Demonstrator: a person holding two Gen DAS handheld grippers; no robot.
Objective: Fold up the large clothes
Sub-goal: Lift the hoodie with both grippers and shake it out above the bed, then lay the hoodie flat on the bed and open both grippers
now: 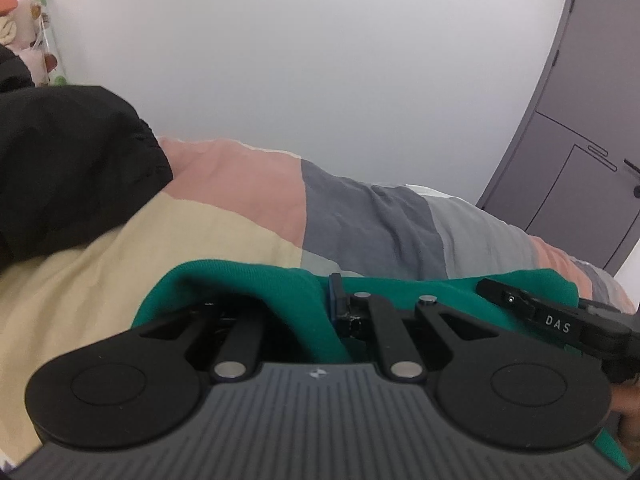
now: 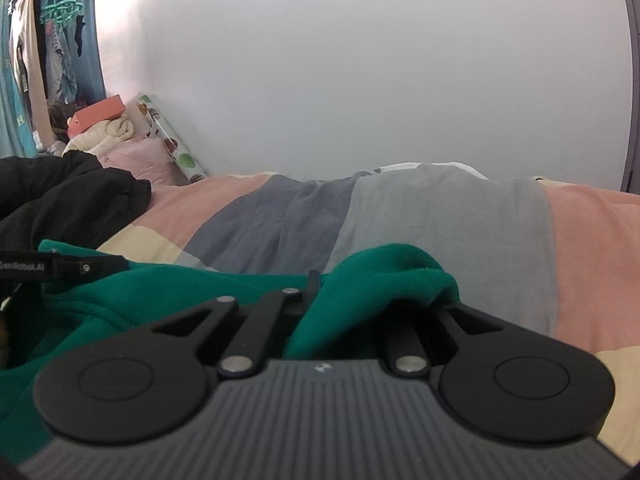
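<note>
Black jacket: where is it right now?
The black jacket lies at far left in both wrist views, on the patchwork bedspread, beyond the green garment pinched in both grippers.

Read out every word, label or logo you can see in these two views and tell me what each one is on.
"DAS": white letters on the right gripper, seen from the left wrist view.
"GenRobot.AI": white print on the left gripper, seen from the right wrist view; small, first letters partly cut off.
Small emblem on each gripper body: a logo, no readable text.
</note>
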